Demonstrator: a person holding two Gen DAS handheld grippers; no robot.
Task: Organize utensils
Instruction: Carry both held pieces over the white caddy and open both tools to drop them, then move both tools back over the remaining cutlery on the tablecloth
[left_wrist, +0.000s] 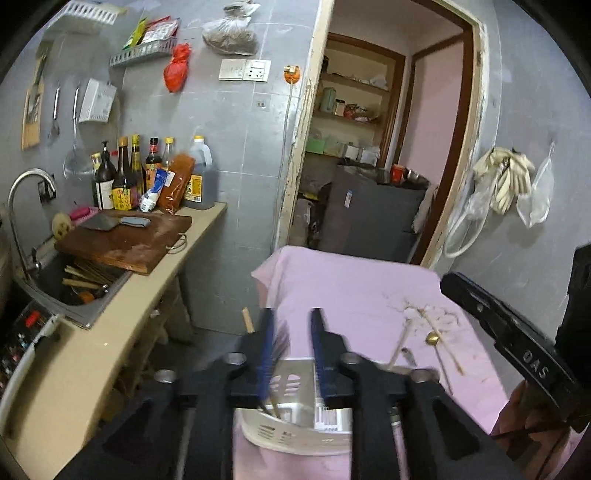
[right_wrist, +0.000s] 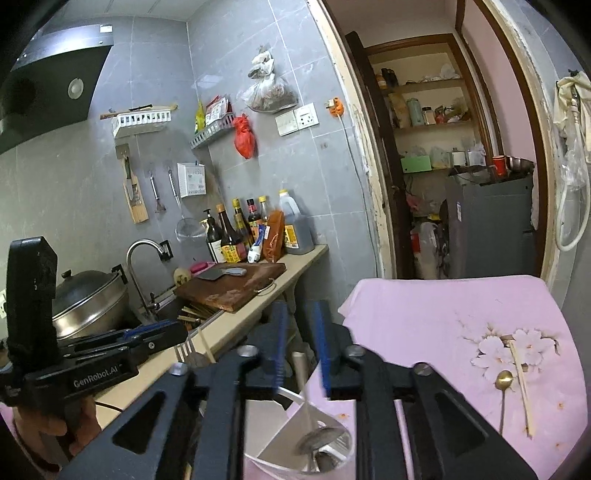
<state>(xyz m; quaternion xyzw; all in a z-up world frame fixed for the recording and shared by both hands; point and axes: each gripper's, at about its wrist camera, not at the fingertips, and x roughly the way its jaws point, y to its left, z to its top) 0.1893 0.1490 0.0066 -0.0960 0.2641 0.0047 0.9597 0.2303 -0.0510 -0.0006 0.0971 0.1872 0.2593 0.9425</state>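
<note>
- Right now the utensil holder (left_wrist: 295, 421) sits on the pink-covered table (left_wrist: 351, 295) just under both of my tools, with a fork (left_wrist: 282, 338) and a chopstick (left_wrist: 248, 320) standing in it, and a spoon (right_wrist: 317, 439) bowl-up in its near part.
- Loose utensils lie on the cloth to the right, well apart from the holder: a gold spoon (right_wrist: 503, 384) and pale chopsticks (right_wrist: 522, 391) beside it.
- My left tool (left_wrist: 291, 332) has its jaws slightly spread; nothing looks pinched, the fork only showing in the gap.
- My right tool (right_wrist: 301, 332) is likewise a little apart, with the spoon's handle between the jaws and, it seems, let go.
- I judge the drop-off into the holder done; next I should reach right, spread wider and pinch the gold spoon or a chopstick low against the cloth.
</note>
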